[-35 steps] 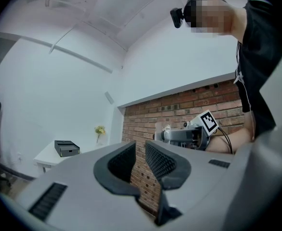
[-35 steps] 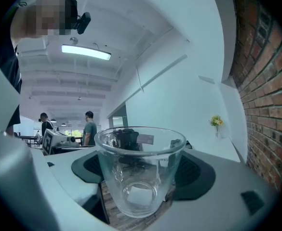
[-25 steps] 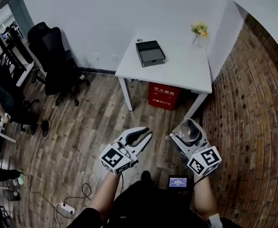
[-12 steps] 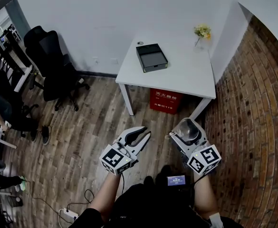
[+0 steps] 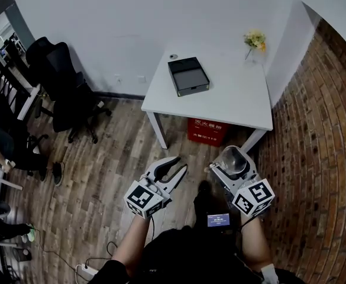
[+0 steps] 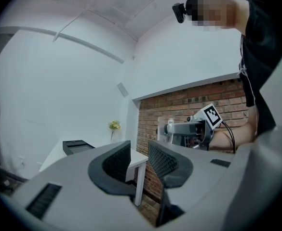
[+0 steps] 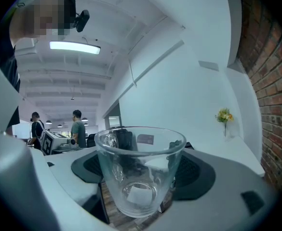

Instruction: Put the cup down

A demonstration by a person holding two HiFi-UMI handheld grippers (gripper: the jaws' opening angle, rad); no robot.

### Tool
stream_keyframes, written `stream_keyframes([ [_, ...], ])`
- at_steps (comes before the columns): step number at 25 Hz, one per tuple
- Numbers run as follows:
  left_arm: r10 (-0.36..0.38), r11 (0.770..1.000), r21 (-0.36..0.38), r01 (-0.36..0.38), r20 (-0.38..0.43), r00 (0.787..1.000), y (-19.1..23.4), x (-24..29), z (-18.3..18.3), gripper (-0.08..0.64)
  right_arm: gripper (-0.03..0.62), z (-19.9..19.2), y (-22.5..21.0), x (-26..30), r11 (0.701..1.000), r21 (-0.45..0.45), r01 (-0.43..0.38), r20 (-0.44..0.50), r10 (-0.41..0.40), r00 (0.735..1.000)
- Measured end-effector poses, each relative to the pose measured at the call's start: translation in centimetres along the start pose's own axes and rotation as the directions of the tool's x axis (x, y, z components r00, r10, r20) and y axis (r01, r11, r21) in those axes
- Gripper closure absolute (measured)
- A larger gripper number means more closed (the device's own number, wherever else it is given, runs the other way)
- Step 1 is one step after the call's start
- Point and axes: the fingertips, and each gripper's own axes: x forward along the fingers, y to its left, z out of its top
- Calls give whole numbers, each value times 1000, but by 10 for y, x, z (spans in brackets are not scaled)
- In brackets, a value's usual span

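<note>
Cup point(image 7: 140, 170), of clear glass and empty, stands upright between the jaws of the right gripper point(image 5: 233, 164). Both ribbed pads press on its lower wall, so the jaws are closed on it about as wide as the cup's base. In the head view the cup is held short of the white table point(image 5: 232, 99), on the person's side of the table's near edge and above the wood floor point(image 5: 113, 158), not over the tabletop. The left gripper point(image 6: 139, 155) is level and just beside the right one, equally short of the table. Its jaws have just been opening and now stand a narrow gap apart, with nothing between the pads. On the table, a black box point(image 5: 188, 76) lies toward the far left corner, and a small bunch of yellow flowers point(image 5: 255, 39) stands at the far right corner. A red crate point(image 5: 209, 131) sits beneath the table. A brick wall point(image 5: 320, 147) runs along the table's right side, and a black office chair point(image 5: 66, 81) stands well to the table's left.
</note>
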Motion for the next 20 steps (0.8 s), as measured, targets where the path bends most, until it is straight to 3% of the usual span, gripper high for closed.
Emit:
stream_keyframes([
  [8, 22, 1000, 3, -22, -37, 999, 55, 76, -4, 396, 183, 7, -76, 61, 999, 3, -41, 0, 41, 999],
  [20, 94, 995, 16, -94, -12, 995, 151, 186, 28, 393, 183, 43, -184, 156, 993, -15, -114, -8, 113, 994],
])
